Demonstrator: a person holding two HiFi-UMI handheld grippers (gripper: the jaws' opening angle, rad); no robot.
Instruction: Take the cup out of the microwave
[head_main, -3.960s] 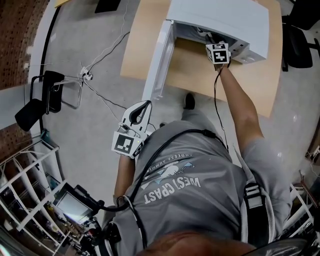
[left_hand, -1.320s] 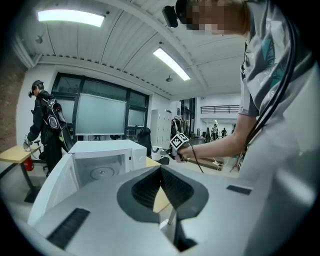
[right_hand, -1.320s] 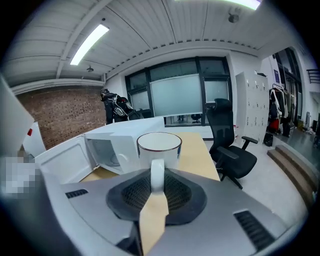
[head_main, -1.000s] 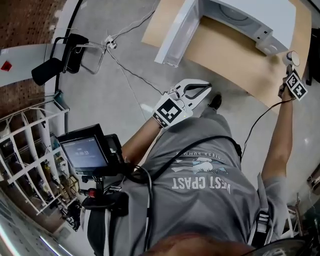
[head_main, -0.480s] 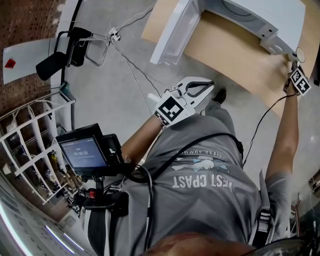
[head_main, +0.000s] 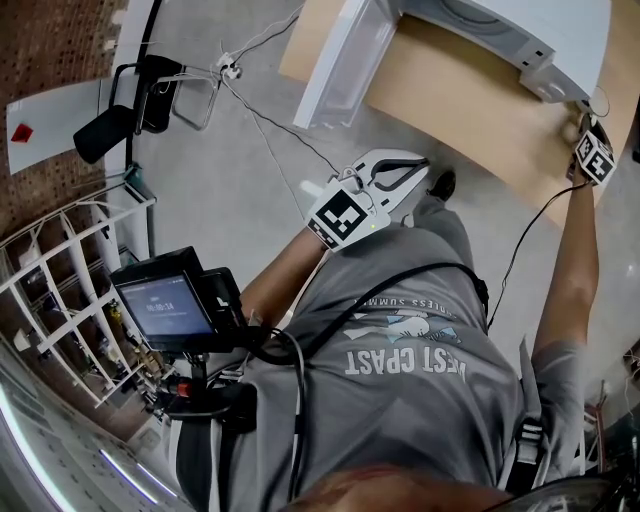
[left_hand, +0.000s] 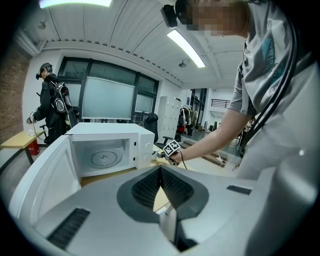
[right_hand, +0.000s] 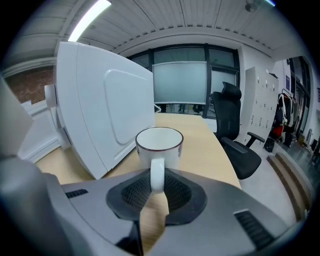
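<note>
A white cup (right_hand: 159, 143) with a dark rim stands upright beside the right wall of the white microwave (right_hand: 100, 115). My right gripper (right_hand: 156, 186) is shut on the cup's handle. The jaws hide the cup's base, so I cannot tell whether it rests on the wooden table (right_hand: 200, 145). From the head view the cup (head_main: 598, 103) and right gripper (head_main: 590, 125) are near the table's right edge. The microwave (head_main: 500, 30) has its door (head_main: 335, 70) swung wide, and its cavity (left_hand: 102, 157) is empty. My left gripper (left_hand: 160, 170) is shut on nothing, held near the person's waist (head_main: 408, 168).
A black office chair (right_hand: 235, 135) stands just past the table's right side. Cables (head_main: 250, 110) cross the floor left of the table, near a black chair (head_main: 120, 110) and a white rack (head_main: 60, 300). A person in dark clothes (left_hand: 50, 105) stands far behind the microwave.
The right gripper has come out of the microwave with the cup, gone round to its right side and sunk toward the table. The left gripper shifted only slightly.
</note>
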